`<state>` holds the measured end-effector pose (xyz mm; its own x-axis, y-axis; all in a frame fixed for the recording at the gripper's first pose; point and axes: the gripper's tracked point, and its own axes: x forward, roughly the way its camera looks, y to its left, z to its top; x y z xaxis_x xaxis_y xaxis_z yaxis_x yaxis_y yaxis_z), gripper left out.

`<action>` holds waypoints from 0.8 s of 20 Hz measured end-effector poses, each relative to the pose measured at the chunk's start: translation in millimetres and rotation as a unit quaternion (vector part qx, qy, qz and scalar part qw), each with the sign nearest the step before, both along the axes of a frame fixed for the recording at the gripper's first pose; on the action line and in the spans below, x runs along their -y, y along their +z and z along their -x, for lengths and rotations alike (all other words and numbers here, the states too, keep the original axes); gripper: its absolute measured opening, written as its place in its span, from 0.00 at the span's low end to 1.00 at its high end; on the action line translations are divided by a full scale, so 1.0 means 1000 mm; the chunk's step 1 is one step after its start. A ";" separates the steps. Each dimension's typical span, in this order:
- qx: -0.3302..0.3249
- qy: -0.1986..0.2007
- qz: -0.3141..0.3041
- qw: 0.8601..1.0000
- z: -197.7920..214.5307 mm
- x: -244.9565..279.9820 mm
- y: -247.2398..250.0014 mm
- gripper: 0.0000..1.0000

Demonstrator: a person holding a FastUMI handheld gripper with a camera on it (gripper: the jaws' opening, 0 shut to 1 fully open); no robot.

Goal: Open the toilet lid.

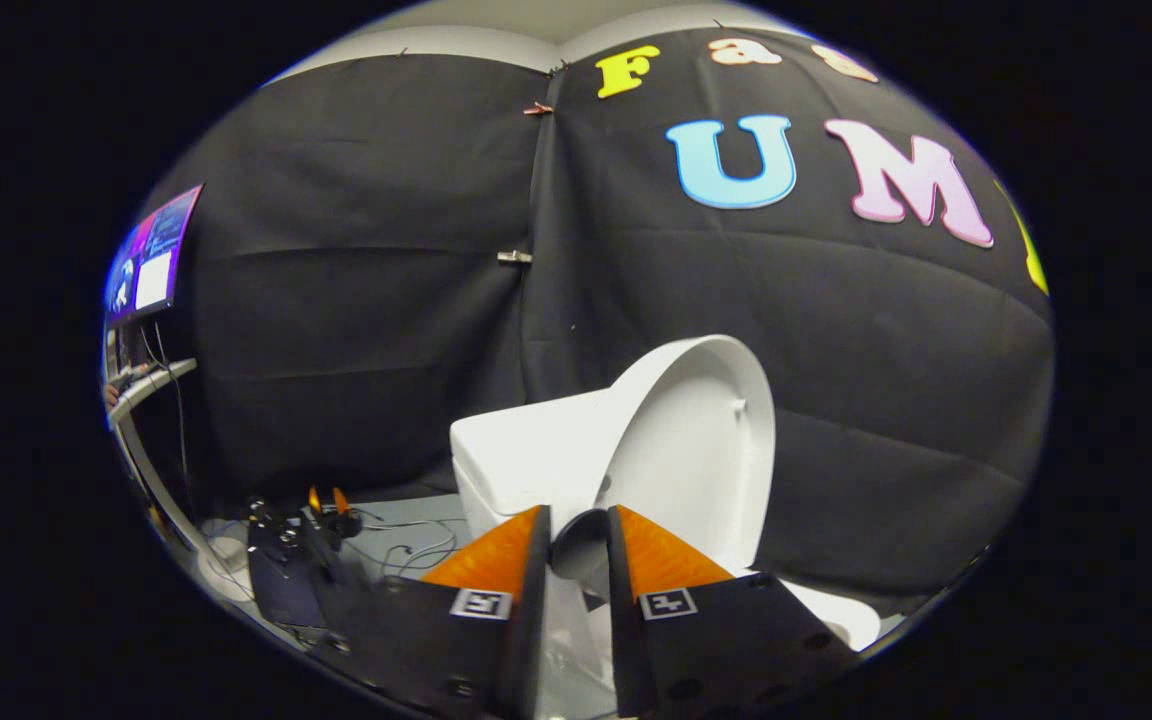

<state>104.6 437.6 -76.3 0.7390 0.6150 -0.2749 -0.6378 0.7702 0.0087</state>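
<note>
Now, gripper jaws slightly apart, holding nothing, toilet lid raised upright just beyond.

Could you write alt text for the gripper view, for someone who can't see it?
A white toilet stands against a black cloth wall with its lid raised upright. The handheld gripper points at it, fingers slightly apart and holding nothing. A monitor on a stand and cables sit off to the side.
</note>
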 end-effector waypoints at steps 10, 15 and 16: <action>0.157 -0.101 0.021 0.982 0.015 0.130 0.102 0.87; 0.172 -0.203 0.011 0.964 0.027 0.247 0.129 0.92; 0.171 -0.217 0.017 0.961 0.030 0.268 0.127 0.93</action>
